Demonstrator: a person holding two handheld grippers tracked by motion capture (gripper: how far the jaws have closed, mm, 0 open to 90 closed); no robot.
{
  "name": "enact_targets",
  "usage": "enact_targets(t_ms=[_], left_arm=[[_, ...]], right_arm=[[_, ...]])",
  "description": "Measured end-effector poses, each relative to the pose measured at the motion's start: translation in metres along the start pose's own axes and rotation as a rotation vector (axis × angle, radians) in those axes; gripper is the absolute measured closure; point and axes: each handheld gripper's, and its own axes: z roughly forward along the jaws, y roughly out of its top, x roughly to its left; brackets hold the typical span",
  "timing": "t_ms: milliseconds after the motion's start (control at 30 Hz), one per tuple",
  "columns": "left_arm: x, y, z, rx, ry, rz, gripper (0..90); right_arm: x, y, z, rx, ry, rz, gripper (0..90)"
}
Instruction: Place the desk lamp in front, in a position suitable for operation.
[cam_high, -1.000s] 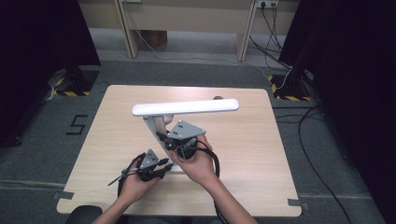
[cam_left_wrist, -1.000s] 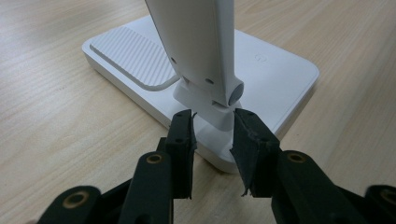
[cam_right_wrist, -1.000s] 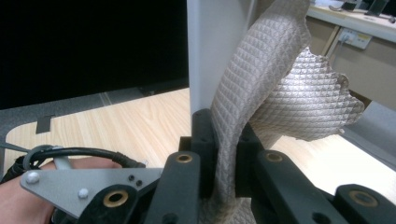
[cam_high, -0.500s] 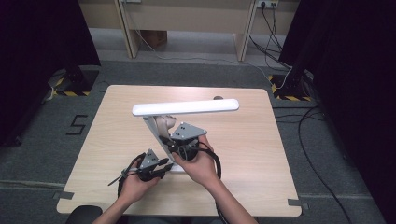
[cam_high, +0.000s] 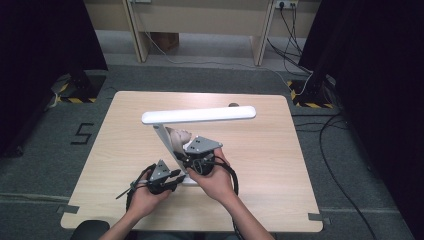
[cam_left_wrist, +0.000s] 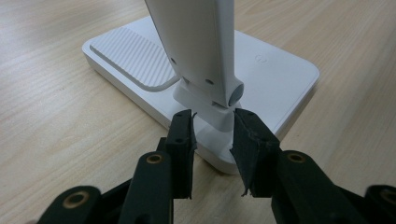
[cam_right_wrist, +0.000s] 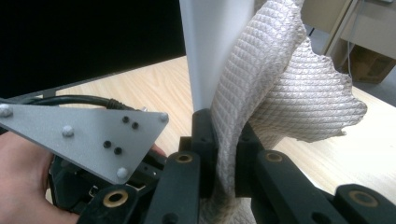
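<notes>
High view, floor marking "5" (cam_high: 83, 134); right gripper (cam_right_wrist: 224, 135) pinching cloth (cam_right_wrist: 280, 79)

Your left tongs (cam_high: 172, 176) sit low at the near left, jaws parted with a gap between them. Your right tongs (cam_high: 192, 150) are just to their right and a little farther, raised higher, jaws clamped together. Both forearms come in from the near edge, hands almost touching.

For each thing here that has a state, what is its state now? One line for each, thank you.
Desk lamp: standing on the table, arm tilted, head level.
Lamp base: flat on the wood.
Cloth: crumpled, pressed against the lamp arm.
Left tongs: open, jaws either side of the lamp's hinge block.
Right tongs: shut on the cloth.
Table: bears the lamp.
</notes>
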Motion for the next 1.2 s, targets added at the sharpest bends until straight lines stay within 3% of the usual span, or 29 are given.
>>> enact_targets(t_ms=[700, 1200], left_arm=[[-0.001, 0.0, 0.0, -0.003, 0.003, 0.002, 67.5], [-0.001, 0.0, 0.001, -0.002, 0.002, 0.007, 67.7]], right_arm=[[0.0, -0.031, 0.008, 0.086, 0.01, 0.045, 83.9], [-0.009, -0.056, 0.019, 0.154, 0.019, 0.089, 84.0]])
